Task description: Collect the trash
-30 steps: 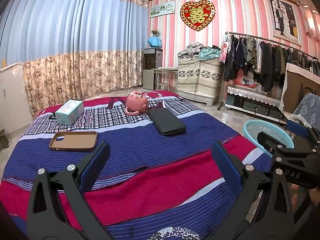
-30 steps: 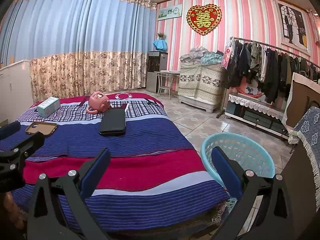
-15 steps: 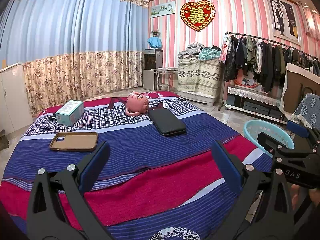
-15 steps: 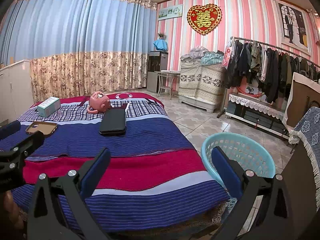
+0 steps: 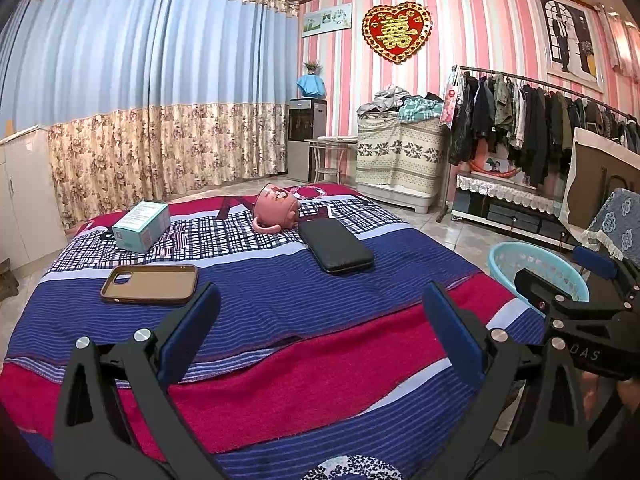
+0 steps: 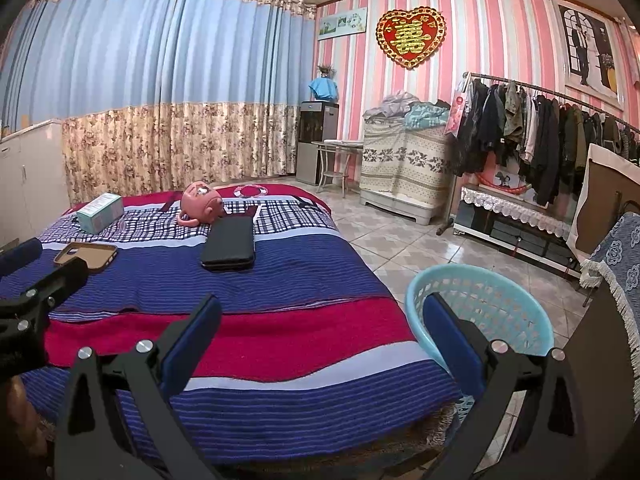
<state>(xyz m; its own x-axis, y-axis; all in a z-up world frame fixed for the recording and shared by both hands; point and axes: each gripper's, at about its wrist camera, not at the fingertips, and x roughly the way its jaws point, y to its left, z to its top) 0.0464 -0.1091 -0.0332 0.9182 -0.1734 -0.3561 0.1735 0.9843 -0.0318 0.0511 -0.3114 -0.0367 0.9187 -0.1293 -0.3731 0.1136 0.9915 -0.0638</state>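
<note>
Bed: box, phone case, pink cup, black case toward far end; basket beside right edge; left gripper and right gripper, marked "DAS", spread, empty.

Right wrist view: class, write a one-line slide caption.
Open right gripper hovers over striped bed beside blue basket.

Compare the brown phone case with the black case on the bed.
The brown phone case is tan with a camera cutout showing; the black case is plain black. The brown phone case looks thinner and lies nearer the tongs; the black case is thicker and farther back. Both lie flat on the bedspread.
</note>
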